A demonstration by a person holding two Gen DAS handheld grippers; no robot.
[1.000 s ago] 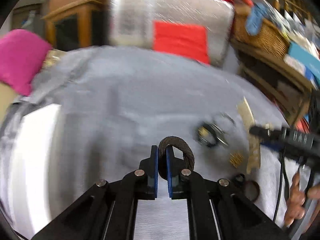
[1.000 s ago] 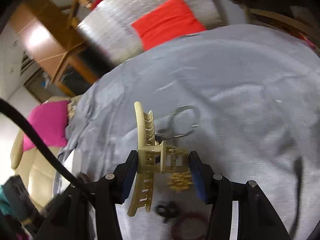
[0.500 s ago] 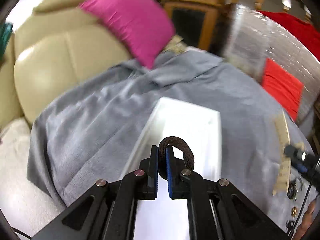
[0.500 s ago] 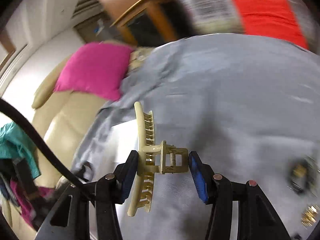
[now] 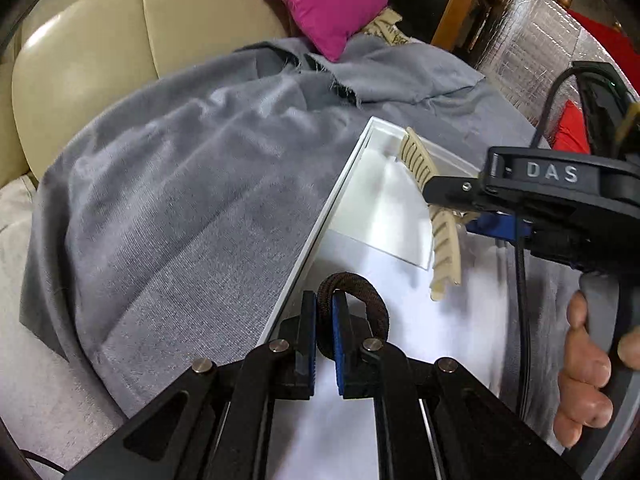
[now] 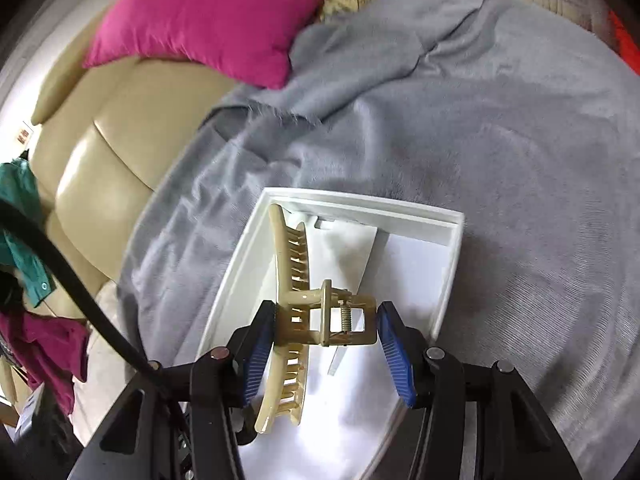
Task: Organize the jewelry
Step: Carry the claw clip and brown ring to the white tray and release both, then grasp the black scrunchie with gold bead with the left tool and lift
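Observation:
My left gripper (image 5: 324, 332) is shut on a dark brown hair tie (image 5: 362, 296) and holds it above the near end of a white tray (image 5: 320, 236) lying on a grey cloth. My right gripper (image 6: 326, 340) is shut on a beige claw hair clip (image 6: 294, 312), held by its spring handles over the same white tray (image 6: 448, 280). In the left wrist view the right gripper and the clip (image 5: 440, 248) hover over the tray's middle, to the right of the hair tie. The tray holds a white divider sheet (image 5: 384, 208).
The grey cloth (image 6: 500, 140) covers a beige sofa (image 5: 100, 52). A pink cushion (image 6: 208, 16) lies at the back. A silver quilted cushion (image 5: 532, 76) with a red patch stands at the far right. Clothes (image 6: 24, 240) hang at the left edge.
Both grippers have swung left from the loose jewelry on the cloth to over the white tray, still holding the hair tie and the clip.

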